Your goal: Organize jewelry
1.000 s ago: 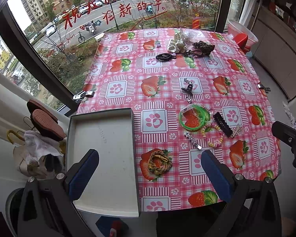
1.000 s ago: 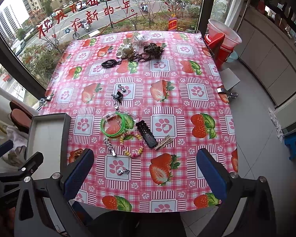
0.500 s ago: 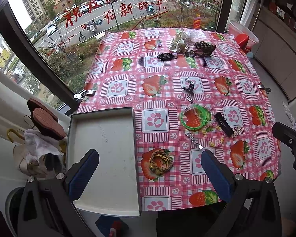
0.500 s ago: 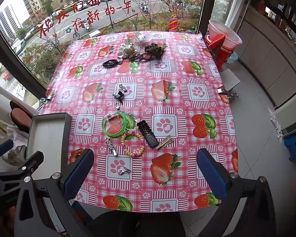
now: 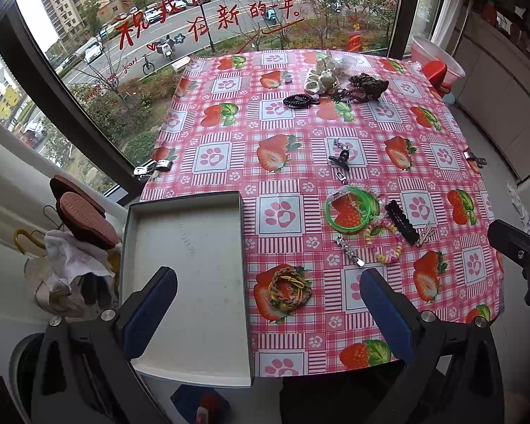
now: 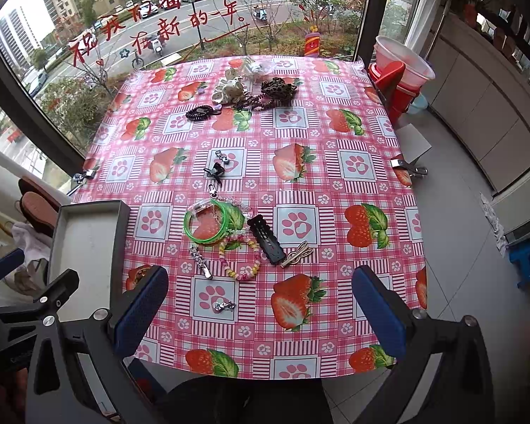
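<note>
Grey tray (image 5: 187, 247) is sitting empty at lower left; jewelry is lying scattered; both grippers are hovering apart, holding nothing.

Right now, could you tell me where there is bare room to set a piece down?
The grey tray is empty. The cloth right of the black hair clip is bare too. It is crowded around the green bangle and the far scrunchie pile.

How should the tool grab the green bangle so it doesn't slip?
The green bangle lies flat on the tablecloth. Probably best to come straight down from above and pinch its near-left rim, one finger inside the ring and one outside; that side is bare, while the bead bracelet crowds its right.
</note>
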{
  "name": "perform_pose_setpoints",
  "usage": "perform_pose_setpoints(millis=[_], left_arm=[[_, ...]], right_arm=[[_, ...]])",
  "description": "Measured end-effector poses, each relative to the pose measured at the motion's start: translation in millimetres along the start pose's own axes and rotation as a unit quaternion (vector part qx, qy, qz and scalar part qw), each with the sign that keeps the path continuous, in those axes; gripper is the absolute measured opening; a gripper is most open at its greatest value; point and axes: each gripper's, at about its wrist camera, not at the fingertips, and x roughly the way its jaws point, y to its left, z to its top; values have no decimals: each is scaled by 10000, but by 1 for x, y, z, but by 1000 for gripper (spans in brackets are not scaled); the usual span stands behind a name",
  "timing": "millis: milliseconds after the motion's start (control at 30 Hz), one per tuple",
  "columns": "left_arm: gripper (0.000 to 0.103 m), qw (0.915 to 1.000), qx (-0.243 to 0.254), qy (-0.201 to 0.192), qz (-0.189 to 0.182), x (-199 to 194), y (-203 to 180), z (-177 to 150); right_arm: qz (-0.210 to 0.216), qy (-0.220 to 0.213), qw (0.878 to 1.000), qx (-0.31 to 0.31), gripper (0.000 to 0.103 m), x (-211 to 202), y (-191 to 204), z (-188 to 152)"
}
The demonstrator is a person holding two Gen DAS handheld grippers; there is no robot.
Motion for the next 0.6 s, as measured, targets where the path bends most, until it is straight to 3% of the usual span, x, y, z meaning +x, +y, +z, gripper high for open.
perform_pose_setpoints(millis=[600], left_arm=[[103, 10000, 0, 2, 1, 0, 0, 0]], right_arm=[[-6, 4, 10000, 5, 103, 0, 0, 0]])
